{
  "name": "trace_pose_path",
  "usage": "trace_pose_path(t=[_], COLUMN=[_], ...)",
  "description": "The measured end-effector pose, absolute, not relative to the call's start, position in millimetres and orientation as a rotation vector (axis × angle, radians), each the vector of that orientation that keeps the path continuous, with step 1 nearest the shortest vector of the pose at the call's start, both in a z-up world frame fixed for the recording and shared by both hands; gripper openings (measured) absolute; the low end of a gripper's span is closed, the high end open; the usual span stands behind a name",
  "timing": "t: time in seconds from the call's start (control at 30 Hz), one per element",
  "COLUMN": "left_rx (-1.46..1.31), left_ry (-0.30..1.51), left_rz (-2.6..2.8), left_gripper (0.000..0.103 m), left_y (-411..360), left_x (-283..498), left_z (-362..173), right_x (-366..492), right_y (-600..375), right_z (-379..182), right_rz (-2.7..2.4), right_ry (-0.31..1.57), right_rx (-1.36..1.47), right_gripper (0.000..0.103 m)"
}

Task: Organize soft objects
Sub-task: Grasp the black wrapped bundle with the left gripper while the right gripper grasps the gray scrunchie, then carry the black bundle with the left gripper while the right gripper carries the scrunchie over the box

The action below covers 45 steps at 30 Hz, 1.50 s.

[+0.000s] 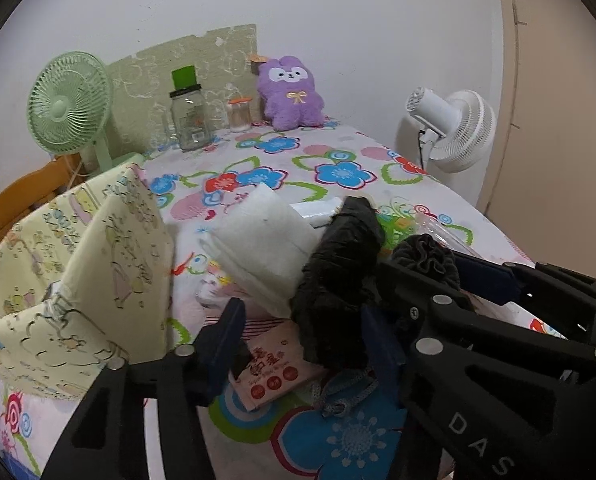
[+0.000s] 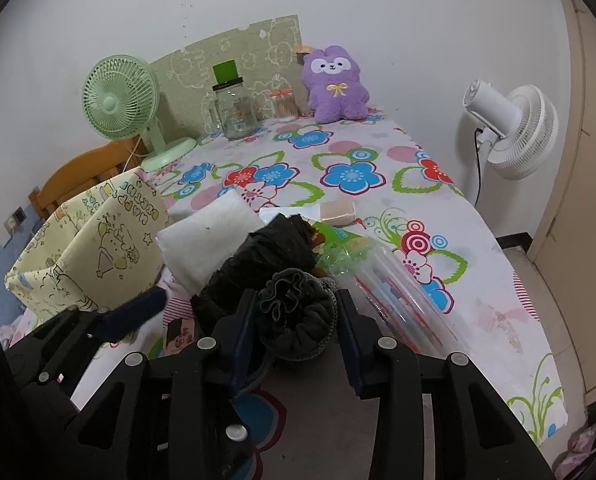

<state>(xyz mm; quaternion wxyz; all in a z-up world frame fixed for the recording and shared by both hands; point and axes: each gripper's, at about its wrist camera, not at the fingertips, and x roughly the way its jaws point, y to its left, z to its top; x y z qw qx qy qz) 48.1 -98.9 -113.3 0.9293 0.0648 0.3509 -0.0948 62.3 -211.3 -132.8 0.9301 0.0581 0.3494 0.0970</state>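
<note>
Setting: a table under a flowered cloth, set against a white wall.
Right gripper: near centre, its two pads clamped on either side of a dark grey drawstring pouch.
Left gripper: jaws partly apart around a black crinkled bundle; whether both pads press on it cannot be told.
Soft things: the bundle lies just left of the pouch; a white folded pad leans against the bundle's far left side.
Fabric bin: pale yellow with cartoon prints, at the near left.
Clear plastic packet: right of the pouch.
Far edge: a purple plush toy, a glass jar, a green fan.
Beyond the table's right side: a white fan.
</note>
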Motion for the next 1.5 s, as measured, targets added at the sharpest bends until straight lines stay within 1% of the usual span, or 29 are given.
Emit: trace_pose_path(t=[0.07,0.2,0.23,0.37,0.57,0.83,1.5], left_rx=[0.124,0.115,0.112,0.1,0.079,0.062,0.061], left_ry=[0.721,0.727,0.728,0.73,0.722,0.693,0.64], left_rz=[-0.213,-0.245,-0.25,-0.26,-0.271,-0.274,-0.253], left_gripper=[0.047,0.032,0.03,0.026,0.023,0.022,0.022], left_y=[-98.5,-99.5,-99.6,-98.9,-95.2,-91.2,-92.1], left_x=[49.3,48.9,48.9,48.0,42.8,34.7,26.2], left_z=[-113.1,-112.7,-112.4,-109.6,-103.1,-87.3,-38.5], right_x=[63.7,65.6,65.8,64.8,60.8,53.0,36.1], right_y=[-210.1,-209.8,-209.7,-208.8,-204.6,-200.1,-200.7], right_z=[-133.7,-135.0,-134.6,-131.8,-124.2,-107.2,-57.0], right_rz=[0.198,0.197,0.195,0.189,0.186,0.179,0.142], right_ry=[0.72,0.727,0.728,0.723,0.708,0.674,0.592], right_rx=[0.114,0.115,0.115,0.111,0.104,0.091,0.09], right_gripper=[0.042,0.042,0.042,0.042,0.042,0.042,0.042])
